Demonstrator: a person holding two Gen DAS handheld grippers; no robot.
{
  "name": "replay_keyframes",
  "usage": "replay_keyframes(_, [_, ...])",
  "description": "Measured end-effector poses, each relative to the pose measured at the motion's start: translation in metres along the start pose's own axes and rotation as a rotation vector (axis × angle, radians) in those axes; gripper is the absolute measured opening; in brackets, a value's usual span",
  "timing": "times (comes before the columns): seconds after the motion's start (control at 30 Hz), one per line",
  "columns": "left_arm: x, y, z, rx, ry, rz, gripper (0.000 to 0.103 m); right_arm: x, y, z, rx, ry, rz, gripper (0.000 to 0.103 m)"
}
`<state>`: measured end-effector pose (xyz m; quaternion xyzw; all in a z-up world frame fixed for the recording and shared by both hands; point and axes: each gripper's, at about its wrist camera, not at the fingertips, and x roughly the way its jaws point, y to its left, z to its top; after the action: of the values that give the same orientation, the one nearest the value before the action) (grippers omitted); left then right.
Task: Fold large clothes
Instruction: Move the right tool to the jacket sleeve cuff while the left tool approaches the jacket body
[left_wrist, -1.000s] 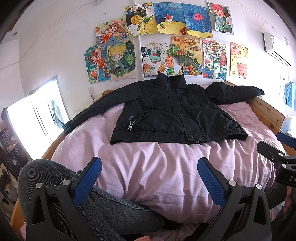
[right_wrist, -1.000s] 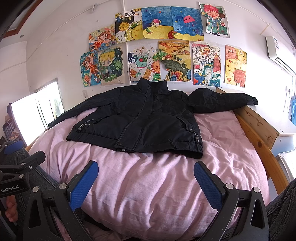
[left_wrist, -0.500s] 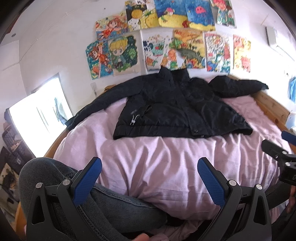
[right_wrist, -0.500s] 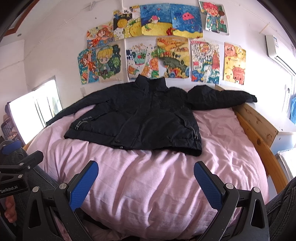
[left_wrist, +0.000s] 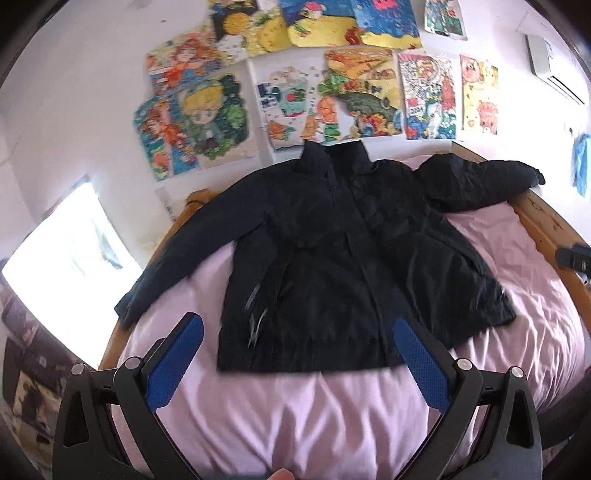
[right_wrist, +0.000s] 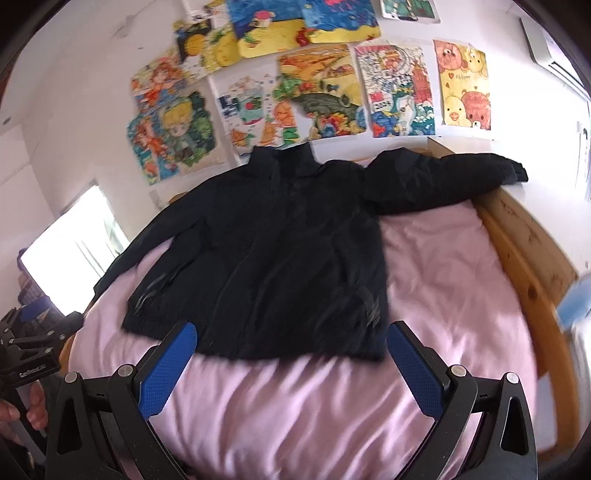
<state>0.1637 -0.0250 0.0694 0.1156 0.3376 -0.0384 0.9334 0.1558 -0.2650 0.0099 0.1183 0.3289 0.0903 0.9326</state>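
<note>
A large black jacket (left_wrist: 343, 254) lies face up and spread flat on the pink bedcover (left_wrist: 295, 413), collar toward the wall, both sleeves stretched out sideways. It also shows in the right wrist view (right_wrist: 280, 254). My left gripper (left_wrist: 295, 354) is open and empty, hovering just before the jacket's hem. My right gripper (right_wrist: 291, 354) is open and empty, over the hem near the jacket's right front corner. Neither touches the cloth.
The bed has a wooden frame (right_wrist: 524, 251) along the right side and a wall with colourful drawings (left_wrist: 332, 74) behind. A bright window (left_wrist: 62, 258) is at the left. The left gripper's body shows at the left edge of the right wrist view (right_wrist: 33, 354).
Both grippers have risen and moved forward toward the jacket, which now looks larger and closer. Both jaws stay open. The jacket has not moved.
</note>
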Motion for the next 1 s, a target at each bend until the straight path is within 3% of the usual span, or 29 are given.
replay_keyframes(0.2, [0.077,0.001,0.076,0.012,0.09,-0.13,0.102,0.036,-0.073,0.087,-0.048,0.066,-0.061,0.103])
replay_keyframes(0.33, [0.137,-0.021,0.114,0.063,0.072,-0.189,0.102,0.063,-0.14,0.124,-0.008,-0.022,-0.165,0.103])
replay_keyframes(0.43, [0.191,-0.037,0.128,0.04,0.083,-0.265,0.102,0.086,-0.188,0.133,0.064,-0.097,-0.199,0.103])
replay_keyframes(0.57, [0.264,-0.058,0.137,-0.015,0.098,-0.334,0.102,0.114,-0.253,0.15,0.195,-0.151,-0.209,0.103])
replay_keyframes(0.67, [0.304,-0.071,0.133,-0.022,0.089,-0.356,0.101,0.125,-0.299,0.16,0.27,-0.168,-0.295,0.101])
replay_keyframes(0.7, [0.312,-0.073,0.13,-0.02,0.084,-0.357,0.102,0.127,-0.314,0.163,0.291,-0.173,-0.324,0.095])
replay_keyframes(1.0, [0.332,-0.071,0.106,0.019,0.121,-0.342,0.102,0.147,-0.416,0.179,0.501,-0.17,-0.467,0.078])
